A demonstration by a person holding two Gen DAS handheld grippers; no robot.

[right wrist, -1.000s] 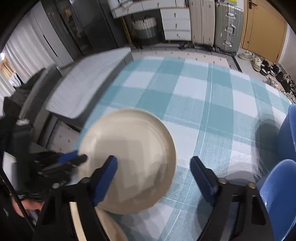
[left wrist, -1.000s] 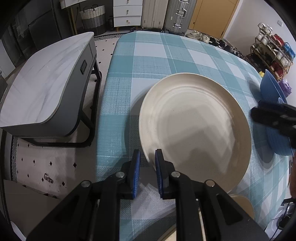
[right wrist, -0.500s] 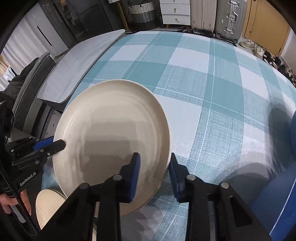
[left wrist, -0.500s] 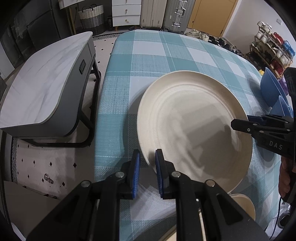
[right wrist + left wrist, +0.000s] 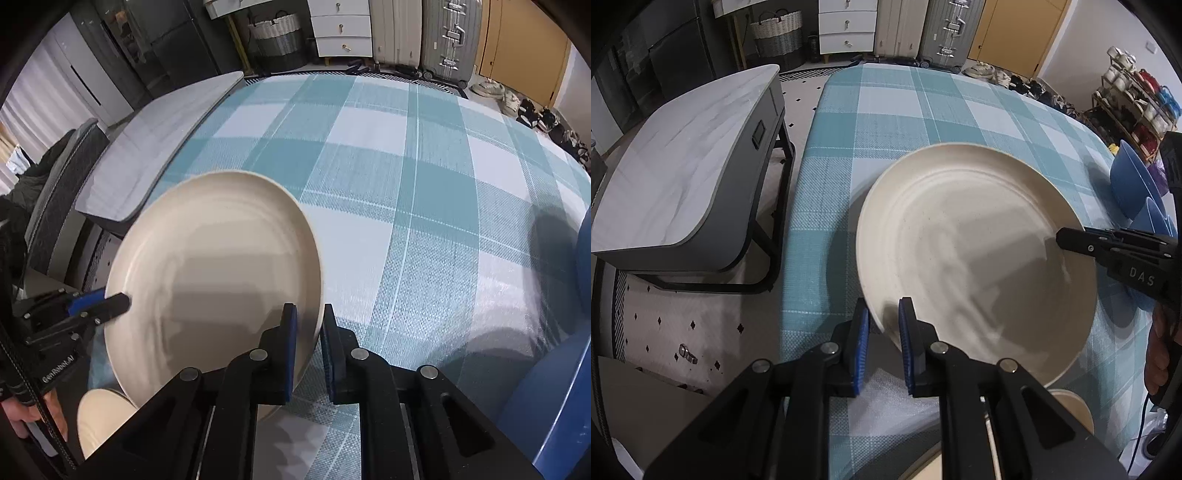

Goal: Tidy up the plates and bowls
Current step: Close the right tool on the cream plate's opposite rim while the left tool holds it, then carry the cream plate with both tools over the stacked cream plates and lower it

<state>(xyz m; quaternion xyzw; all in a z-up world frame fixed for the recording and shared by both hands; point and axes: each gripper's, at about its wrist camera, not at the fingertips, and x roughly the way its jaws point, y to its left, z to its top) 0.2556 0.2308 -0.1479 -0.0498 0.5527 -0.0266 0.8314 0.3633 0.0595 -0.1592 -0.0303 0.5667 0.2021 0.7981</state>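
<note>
While both grippers pinch opposite edges of it, one large cream plate [image 5: 975,254] hangs tilted above the teal-and-white checked tablecloth [image 5: 897,110], near the table's left front corner as the left wrist camera sees it. The left gripper [image 5: 883,334] has its two blue-padded fingers drawn narrow on the plate's near-left rim, one pad under and one over the edge. The right gripper [image 5: 307,341] is likewise clamped on the rim at the plate's opposite side, its two jaws closed to a thin gap with the rim between them; in the left wrist view its black fingers reach in from the right and meet the plate's edge.

Counting the crockery: one large cream plate is held, and a second cream dish [image 5: 101,417], smaller in view, lies lower down at the table's near edge, partly hidden behind the gripper bodies, so its kind is hard to tell. Two blue bowls [image 5: 1132,186] stand at the right side of the table, one just in front of the other.

Beside the table on the left stands one low side table with a marbled grey top [image 5: 679,173]. At the far wall there are two suitcases [image 5: 923,29], one white drawer unit and one woven basket.
</note>
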